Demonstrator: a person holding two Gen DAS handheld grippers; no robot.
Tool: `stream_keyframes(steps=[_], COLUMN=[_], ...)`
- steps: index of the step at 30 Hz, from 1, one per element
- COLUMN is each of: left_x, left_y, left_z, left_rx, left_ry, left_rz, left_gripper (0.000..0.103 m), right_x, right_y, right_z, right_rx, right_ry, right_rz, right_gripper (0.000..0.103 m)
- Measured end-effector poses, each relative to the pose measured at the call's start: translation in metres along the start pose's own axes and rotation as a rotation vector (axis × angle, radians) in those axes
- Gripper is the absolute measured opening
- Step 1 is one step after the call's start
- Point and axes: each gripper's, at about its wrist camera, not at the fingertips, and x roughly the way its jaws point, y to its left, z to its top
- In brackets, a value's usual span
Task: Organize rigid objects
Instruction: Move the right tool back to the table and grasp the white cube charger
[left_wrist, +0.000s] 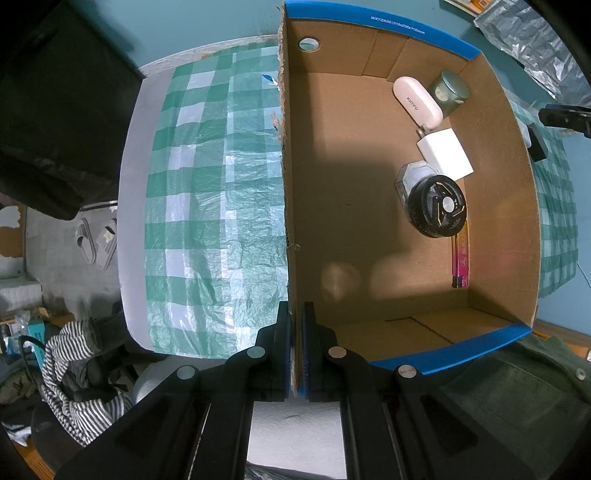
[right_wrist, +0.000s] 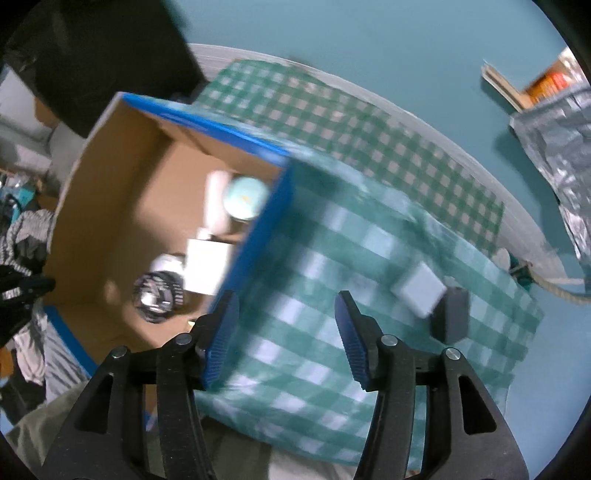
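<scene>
Your left claw (left_wrist: 296, 332) clamps the cardboard box (left_wrist: 284, 184) wall; your right claw (right_wrist: 286, 332) gapes wide beside the box (blurred), grey block (right_wrist: 419, 291) beyond.

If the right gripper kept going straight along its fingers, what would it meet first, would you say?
Probably the checked cloth: the right gripper is open and empty, with bare cloth between and beyond its fingers. The box lies left of that line, two small blocks right. Blur leaves depth unclear.
</scene>
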Motion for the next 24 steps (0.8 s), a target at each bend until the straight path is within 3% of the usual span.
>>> stream_keyframes(steps=[7,18,24], left_x=[0.000,0.000,0.000], left_y=[0.000,0.001,0.001], left_z=[0.001,0.001,0.002], left_rx=[-0.006,-0.013,-0.023], left_ry=[0.002,0.004,0.006], left_rz=[0.004,0.005,0.004], left_gripper=[0.004,0.004,0.004], right_x=[0.025,0.067,0.081], right_y=[-0.061,-0.134,-0.153], right_z=[-0.002,-0.008,-0.012], right_rx=[0.152,0.426,0.474], right_ry=[0.059,0.125,0.150], right_rz=[0.006,0.116,0.109], right_gripper=[0.055,0.059,0.059])
